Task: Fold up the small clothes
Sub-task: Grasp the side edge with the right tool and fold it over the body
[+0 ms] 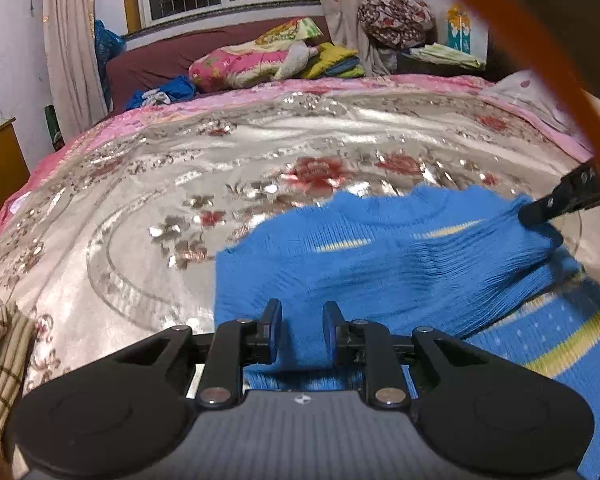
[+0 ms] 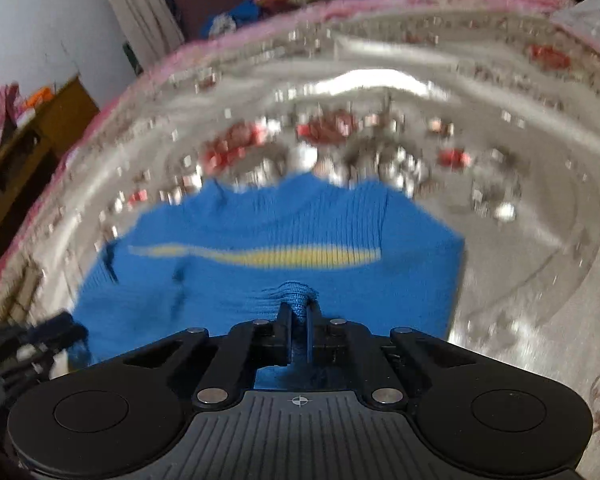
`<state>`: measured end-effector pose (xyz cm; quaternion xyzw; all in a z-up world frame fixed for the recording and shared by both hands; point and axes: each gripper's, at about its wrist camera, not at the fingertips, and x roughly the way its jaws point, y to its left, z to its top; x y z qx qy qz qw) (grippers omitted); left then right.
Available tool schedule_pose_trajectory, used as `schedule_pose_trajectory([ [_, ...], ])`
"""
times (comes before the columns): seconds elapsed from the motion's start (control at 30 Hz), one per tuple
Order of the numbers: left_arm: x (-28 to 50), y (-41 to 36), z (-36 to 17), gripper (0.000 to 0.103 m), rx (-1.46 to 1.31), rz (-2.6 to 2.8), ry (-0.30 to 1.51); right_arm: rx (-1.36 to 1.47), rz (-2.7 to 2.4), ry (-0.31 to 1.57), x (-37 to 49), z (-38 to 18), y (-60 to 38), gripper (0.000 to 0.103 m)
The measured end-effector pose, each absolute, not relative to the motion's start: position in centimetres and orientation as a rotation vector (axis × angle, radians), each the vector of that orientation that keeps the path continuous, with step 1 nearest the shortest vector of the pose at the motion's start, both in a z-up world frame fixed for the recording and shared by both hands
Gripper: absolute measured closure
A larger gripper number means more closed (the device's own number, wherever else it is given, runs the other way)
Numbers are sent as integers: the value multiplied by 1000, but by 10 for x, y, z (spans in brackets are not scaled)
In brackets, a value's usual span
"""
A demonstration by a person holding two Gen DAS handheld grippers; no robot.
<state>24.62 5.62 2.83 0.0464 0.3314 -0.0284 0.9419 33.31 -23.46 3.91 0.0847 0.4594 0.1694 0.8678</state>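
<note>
Your right gripper pinches only a small tuft of the blue sweater, mid-bed; it may slip. Your left gripper stands slightly apart, sweater between, unpressed.

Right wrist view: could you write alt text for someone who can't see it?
The right hand-held gripper pinches a bunched fold of a blue knit sweater with a yellow stripe, which lies on a shiny silver floral bedspread. The left hand-held gripper shows blurred at the sweater's left edge.
</note>
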Motion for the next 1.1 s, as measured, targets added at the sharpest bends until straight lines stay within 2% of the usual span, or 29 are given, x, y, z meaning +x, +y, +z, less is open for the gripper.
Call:
schedule_pose_trajectory([
  [0.13,259,57,35,73,73,-44,646,205,319,870,342,59,-240,98],
  [0.17,263,56,34,70,75,-41,648,209,305,857,346,61,-240,98],
  [0.4,283,50,14,68,86,-23,723,183,167,939,374,31,-237,97],
  [0.57,285,55,7,66,103,-6,746,296,155,929,367,30,-255,81],
  [0.8,281,56,11,65,90,-12,735,292,221,894,324,43,-265,80],
  [0.97,277,51,16,65,109,-14,733,258,227,962,324,19,-251,73],
  [1.03,276,51,18,65,117,-13,729,252,229,968,327,11,-246,73],
  [1.1,275,52,20,65,119,-10,725,249,224,965,327,11,-245,86],
])
